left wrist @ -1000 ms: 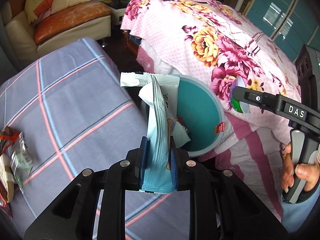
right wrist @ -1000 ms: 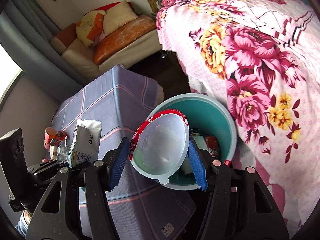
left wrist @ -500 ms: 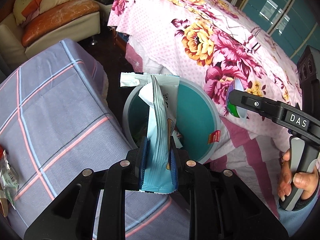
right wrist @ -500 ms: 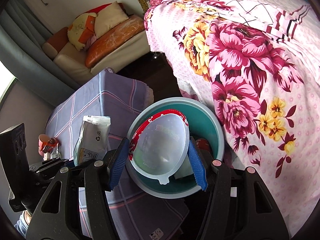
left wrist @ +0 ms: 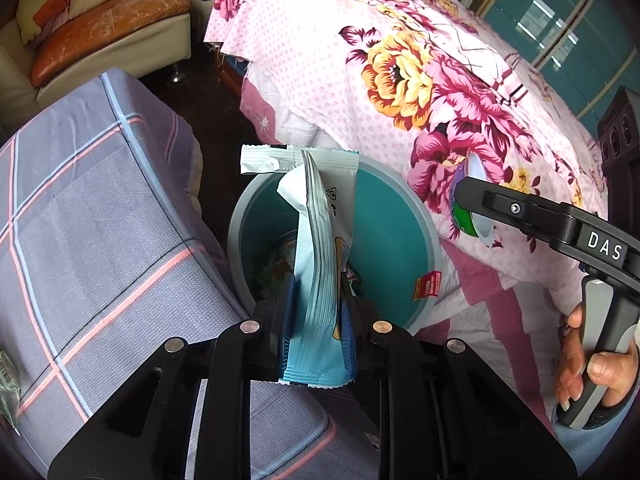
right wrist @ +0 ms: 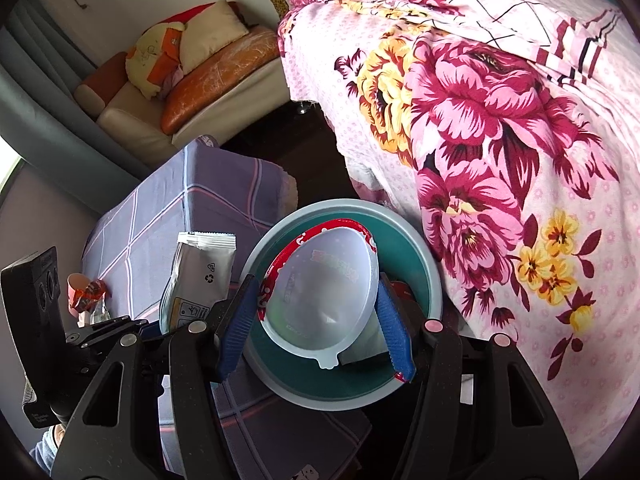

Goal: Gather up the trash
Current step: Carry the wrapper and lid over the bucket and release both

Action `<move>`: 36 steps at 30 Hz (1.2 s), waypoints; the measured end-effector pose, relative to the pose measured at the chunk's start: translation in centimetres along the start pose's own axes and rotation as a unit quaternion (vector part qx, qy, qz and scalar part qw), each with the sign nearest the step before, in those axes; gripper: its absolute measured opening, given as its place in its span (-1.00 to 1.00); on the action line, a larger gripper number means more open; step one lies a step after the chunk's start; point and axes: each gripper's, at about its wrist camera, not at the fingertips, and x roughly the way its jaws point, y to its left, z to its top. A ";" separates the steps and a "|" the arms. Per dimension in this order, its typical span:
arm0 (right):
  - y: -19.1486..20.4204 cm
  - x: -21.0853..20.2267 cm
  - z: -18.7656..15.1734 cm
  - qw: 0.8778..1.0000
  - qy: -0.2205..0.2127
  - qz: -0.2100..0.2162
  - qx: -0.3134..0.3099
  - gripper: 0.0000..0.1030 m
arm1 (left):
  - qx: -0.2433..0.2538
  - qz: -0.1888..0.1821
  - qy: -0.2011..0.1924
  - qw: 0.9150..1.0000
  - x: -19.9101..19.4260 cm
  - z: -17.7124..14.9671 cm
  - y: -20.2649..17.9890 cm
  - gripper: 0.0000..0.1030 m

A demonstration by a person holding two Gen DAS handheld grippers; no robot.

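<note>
Trouble is coming if the left fingers (left wrist: 316, 320), squeezing the snack bag (left wrist: 320, 264), and the right fingers (right wrist: 316, 316), squeezing the cup (right wrist: 320, 292), are letting go beside the bin (right wrist: 424, 268), not over it.

Looks like somebody's bedroom at home: a pink floral bedspread (right wrist: 500, 128) is draping over the bed on the right, and a worn cream sofa with orange cushions (right wrist: 192, 92) is sitting far left, near teal glass-fronted wardrobe doors (left wrist: 560, 28).
</note>
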 end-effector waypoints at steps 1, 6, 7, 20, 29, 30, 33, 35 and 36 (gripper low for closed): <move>0.0 0.1 0.0 1.000 0.001 -0.001 0.001 0.09 | -0.001 -0.003 0.002 1.000 0.2 0.1 0.0 -0.58; -0.3 0.5 0.2 1.000 0.003 -0.005 0.006 0.09 | -0.001 -0.008 0.006 1.000 0.7 0.3 0.0 -0.58; -0.4 0.5 0.2 1.000 0.004 -0.006 0.006 0.09 | -0.002 -0.009 0.005 1.000 0.8 0.3 0.0 -0.58; 0.2 0.9 0.4 1.000 0.009 -0.013 0.000 0.09 | -0.009 0.004 -0.022 1.000 -0.2 0.1 0.6 0.69; 1.7 1.5 0.1 1.000 0.019 -0.016 -0.014 0.09 | -0.029 0.009 -0.019 0.999 -1.0 -0.9 2.4 0.72; 1.9 1.6 0.1 1.000 0.020 -0.017 -0.015 0.09 | -0.030 0.010 -0.020 0.999 -1.2 -1.1 2.5 0.72; 2.5 2.0 0.2 0.999 0.025 -0.019 -0.018 0.10 | -0.029 0.012 -0.022 0.999 -1.5 -1.3 2.9 0.72; 2.8 2.2 0.3 0.999 0.028 -0.020 -0.021 0.10 | -0.030 0.013 -0.025 0.999 -1.6 -1.4 3.2 0.72; 2.9 2.3 0.3 0.999 0.029 -0.021 -0.022 0.10 | -0.032 0.012 -0.025 0.999 -1.7 -1.4 3.3 0.72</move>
